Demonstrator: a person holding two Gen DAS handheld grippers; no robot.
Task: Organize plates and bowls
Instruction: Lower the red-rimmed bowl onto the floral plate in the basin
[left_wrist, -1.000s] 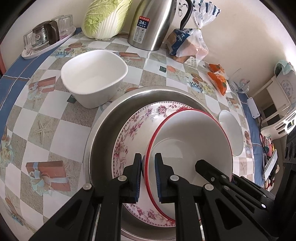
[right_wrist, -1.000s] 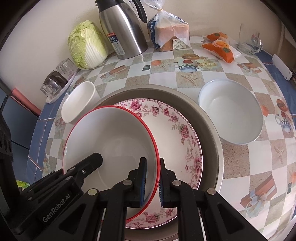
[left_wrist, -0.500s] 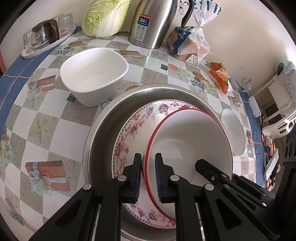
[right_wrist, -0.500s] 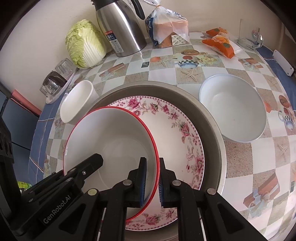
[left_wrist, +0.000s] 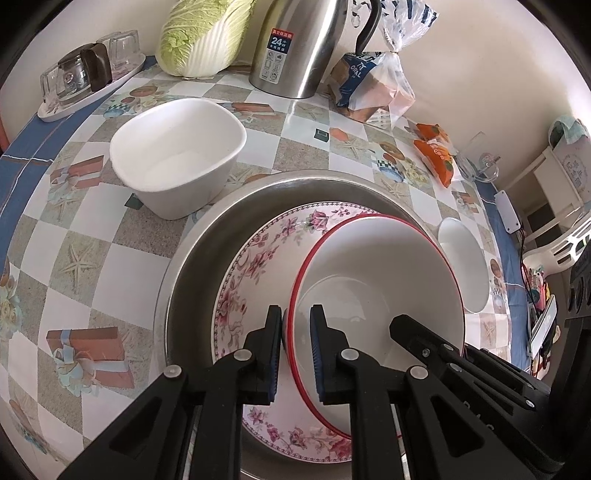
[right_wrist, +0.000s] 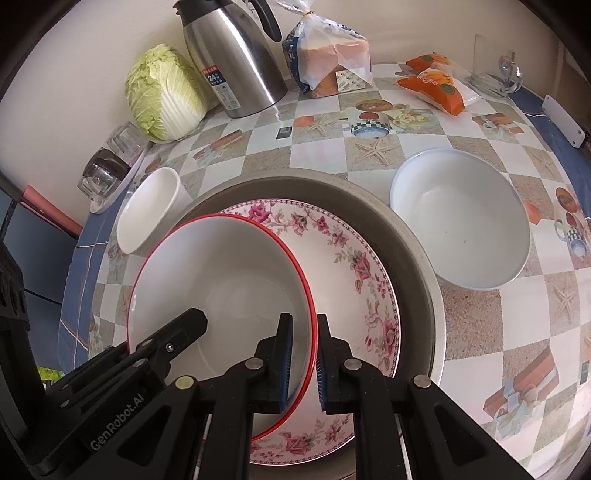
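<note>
A white red-rimmed bowl (left_wrist: 380, 280) (right_wrist: 221, 280) sits over a floral plate (left_wrist: 255, 258) (right_wrist: 351, 254) inside a wide steel basin (left_wrist: 192, 266) (right_wrist: 417, 254). My left gripper (left_wrist: 295, 325) is shut on the bowl's left rim, and my right gripper (right_wrist: 304, 332) is shut on its right rim. Each wrist view shows the other gripper's fingers reaching into the bowl. A squarish white bowl (left_wrist: 177, 155) (right_wrist: 151, 210) stands left of the basin. A round white bowl (right_wrist: 461, 221) (left_wrist: 465, 266) stands to the right.
Along the back wall stand a cabbage (right_wrist: 162, 92), a steel thermos jug (right_wrist: 236, 55), a bag of bread (right_wrist: 328, 55), orange snack packs (right_wrist: 432, 85) and a glass mug (right_wrist: 498, 77). A tray with glasses (left_wrist: 85, 77) sits at the far left on the checked tablecloth.
The view has crept slightly toward the table's far side; both grippers keep their hold on the red-rimmed bowl, which stays over the floral plate.
</note>
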